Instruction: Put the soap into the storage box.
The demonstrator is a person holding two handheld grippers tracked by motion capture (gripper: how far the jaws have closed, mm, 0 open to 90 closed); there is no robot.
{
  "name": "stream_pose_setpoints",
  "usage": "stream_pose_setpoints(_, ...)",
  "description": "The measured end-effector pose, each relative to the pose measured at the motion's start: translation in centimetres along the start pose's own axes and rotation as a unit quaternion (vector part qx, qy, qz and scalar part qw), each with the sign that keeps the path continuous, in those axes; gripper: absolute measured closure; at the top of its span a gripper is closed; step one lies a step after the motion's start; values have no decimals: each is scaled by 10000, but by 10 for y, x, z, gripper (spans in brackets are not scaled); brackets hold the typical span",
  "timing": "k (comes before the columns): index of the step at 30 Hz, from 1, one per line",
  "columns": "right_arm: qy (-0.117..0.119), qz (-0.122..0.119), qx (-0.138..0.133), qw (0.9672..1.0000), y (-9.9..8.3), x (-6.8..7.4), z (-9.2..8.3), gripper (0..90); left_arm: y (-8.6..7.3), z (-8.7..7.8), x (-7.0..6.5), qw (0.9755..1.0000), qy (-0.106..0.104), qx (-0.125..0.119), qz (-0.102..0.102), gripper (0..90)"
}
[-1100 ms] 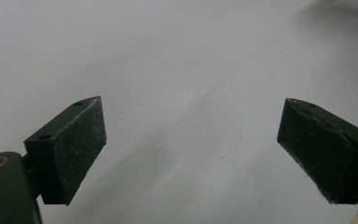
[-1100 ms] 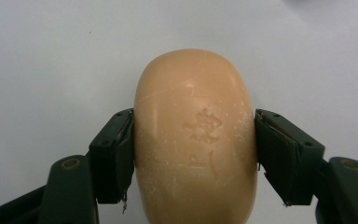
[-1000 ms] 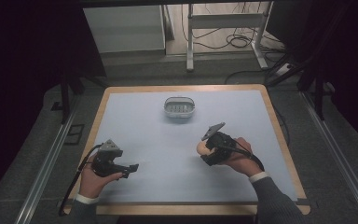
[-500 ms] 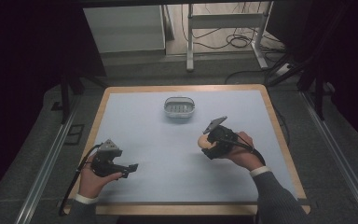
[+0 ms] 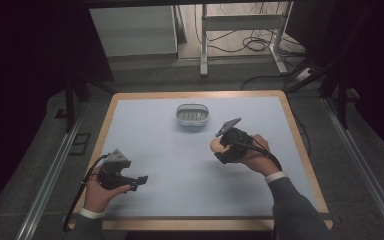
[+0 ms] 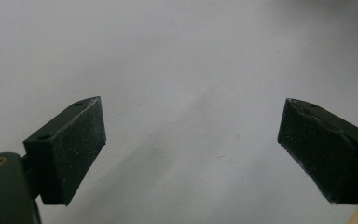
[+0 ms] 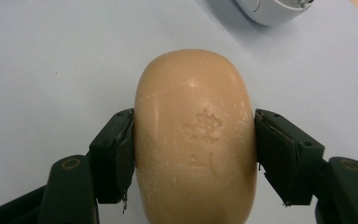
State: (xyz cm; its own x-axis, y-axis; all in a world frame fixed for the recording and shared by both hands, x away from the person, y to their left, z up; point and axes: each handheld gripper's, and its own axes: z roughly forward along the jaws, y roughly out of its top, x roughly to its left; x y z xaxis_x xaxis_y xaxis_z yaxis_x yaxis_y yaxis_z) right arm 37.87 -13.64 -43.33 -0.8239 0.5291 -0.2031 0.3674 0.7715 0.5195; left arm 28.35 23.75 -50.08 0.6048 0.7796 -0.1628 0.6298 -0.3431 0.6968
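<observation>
Smooth tan oval soap bar (image 7: 195, 140) with stamped mark, clamped in right tongs (image 7: 194, 154), left tongs (image 6: 191, 149) wide open, empty

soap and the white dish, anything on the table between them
Nothing: in the high view, bare table runs from the soap in the right gripper to the dish.

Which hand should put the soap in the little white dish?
Right, most likely. The right gripper already clamps the soap between its pads, and the white dish sits just ahead of it. The left gripper is open, holds nothing, and hangs near the table's front left corner.
</observation>
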Motion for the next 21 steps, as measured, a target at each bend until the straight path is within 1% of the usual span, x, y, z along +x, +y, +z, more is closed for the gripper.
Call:
stream_pose_setpoints(6, -4, 74, -32, 10000, 3, -6, 1, 327, 0, 0, 2, 10000, 13, 16, 4, 77)
stream_pose_setpoints(9, -18, 120, -61, 9999, 5, -9, 3, 327, 0, 0, 1, 10000, 2, -28, 13, 79)
stream_pose_setpoints(12, -43, 99, -51, 9999, 6, -11, 5, 327, 0, 1, 1, 10000, 7, -17, 14, 78)
stream_pose_setpoints(21, -45, 174, -47, 9998, 5, -20, 8, 327, 0, 3, 0, 10000, -6, 39, 39, 78)
